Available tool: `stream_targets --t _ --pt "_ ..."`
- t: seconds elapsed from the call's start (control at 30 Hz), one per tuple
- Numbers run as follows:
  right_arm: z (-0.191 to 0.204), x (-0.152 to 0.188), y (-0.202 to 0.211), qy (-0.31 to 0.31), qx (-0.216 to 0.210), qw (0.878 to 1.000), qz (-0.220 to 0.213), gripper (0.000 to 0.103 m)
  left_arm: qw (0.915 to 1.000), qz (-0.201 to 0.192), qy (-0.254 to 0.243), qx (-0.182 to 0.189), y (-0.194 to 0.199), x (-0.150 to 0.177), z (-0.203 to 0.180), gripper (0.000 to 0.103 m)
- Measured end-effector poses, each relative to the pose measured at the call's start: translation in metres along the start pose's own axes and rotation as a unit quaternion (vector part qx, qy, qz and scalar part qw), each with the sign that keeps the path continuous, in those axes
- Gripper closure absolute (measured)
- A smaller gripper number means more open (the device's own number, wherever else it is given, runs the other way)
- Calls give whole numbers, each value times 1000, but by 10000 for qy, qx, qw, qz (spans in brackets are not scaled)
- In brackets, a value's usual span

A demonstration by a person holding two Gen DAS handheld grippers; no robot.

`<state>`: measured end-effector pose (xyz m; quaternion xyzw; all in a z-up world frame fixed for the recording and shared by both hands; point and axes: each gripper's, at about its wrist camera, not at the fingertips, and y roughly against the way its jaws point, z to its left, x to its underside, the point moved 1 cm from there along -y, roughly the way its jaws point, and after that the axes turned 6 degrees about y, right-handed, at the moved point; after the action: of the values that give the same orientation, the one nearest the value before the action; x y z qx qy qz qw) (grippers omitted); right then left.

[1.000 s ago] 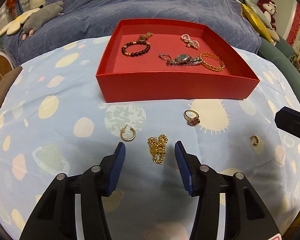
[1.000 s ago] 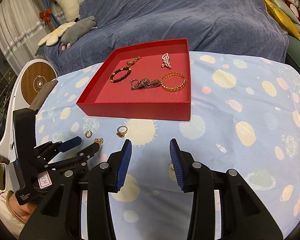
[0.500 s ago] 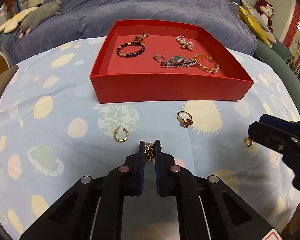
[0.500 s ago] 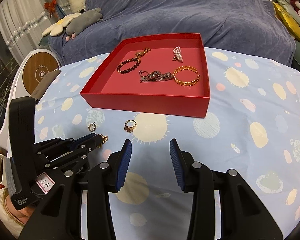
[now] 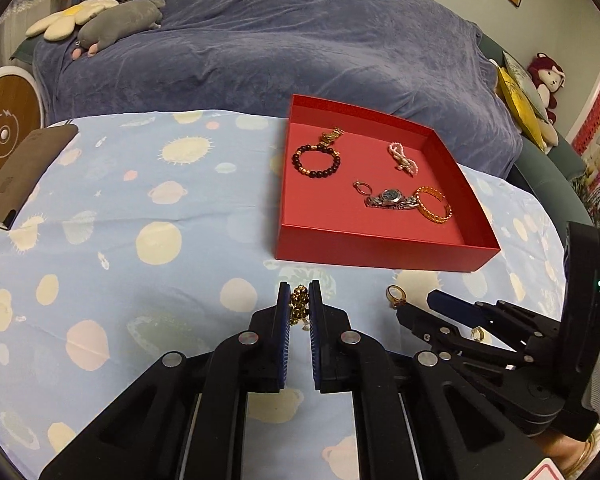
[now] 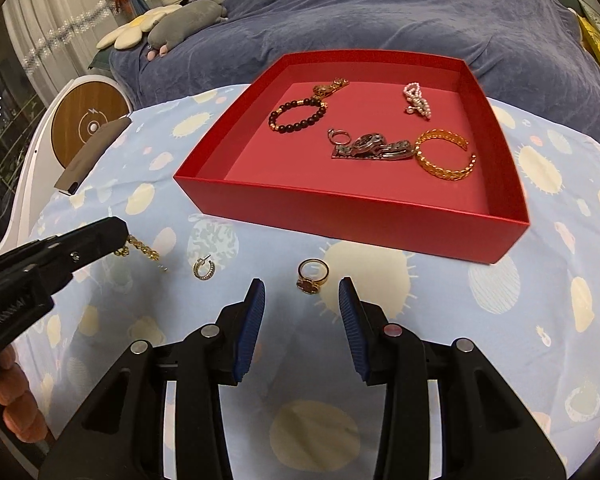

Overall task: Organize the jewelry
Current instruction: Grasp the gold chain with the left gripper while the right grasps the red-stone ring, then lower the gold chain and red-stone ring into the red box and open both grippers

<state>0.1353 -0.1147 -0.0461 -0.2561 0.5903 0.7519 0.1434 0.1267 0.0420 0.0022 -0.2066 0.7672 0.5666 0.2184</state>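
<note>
The left gripper [image 5: 299,307] pinches a gold chain [image 5: 299,304] just short of the red tray [image 6: 352,216]; the right gripper [image 6: 302,304], jaws closing on nothing, frames a gold ring [image 6: 313,276] lying on the worktop just beyond its fingertips.

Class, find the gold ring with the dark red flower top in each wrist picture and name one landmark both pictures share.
Left wrist view: the gold ring lies on the spotted cloth, lower right of centre, just beyond the right gripper.
Right wrist view: the ring lies at centre, just beyond the right gripper, whose jaws are closing without touching it.
Shared landmark: the red tray, behind the ring in both.
</note>
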Motion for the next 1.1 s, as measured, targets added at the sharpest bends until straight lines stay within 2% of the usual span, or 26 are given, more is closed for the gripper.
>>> stream_targets --t 0.13,0.17,0.37,0.4,0.57,0.7,0.87,1.0,1.1 --pt "4 -2 -13 38 95 9999 89 73 10000 64 70 -30 -3 0 11 96" --pt "4 -3 -15 25 130 9998 115 77 9999 72 78 -39 -3 1 13 96" --pt "3 0 -21 0 228 9996 175 84 9998 113 145 -23 -3 2 22 96" --pt "4 0 -21 21 253 9995 172 88 9998 114 156 -18 -2 2 23 96" --pt "3 0 -19 3 240 9996 147 89 9998 100 159 -28 -1 2 24 96" --pt "3 -4 -5 10 201 9998 -3 89 9998 82 168 -27 0 0 24 96" --pt "-9 -21 33 -200 102 9989 -400 89 9999 12 105 45 7 -9 11 96" --pt "-30 -47 60 -390 136 9968 -685 89 9999 -59 44 132 7 -33 -11 96" --pt "-44 -65 66 -318 248 9962 -778 89 9993 -146 -330 103 2 -51 -37 96"
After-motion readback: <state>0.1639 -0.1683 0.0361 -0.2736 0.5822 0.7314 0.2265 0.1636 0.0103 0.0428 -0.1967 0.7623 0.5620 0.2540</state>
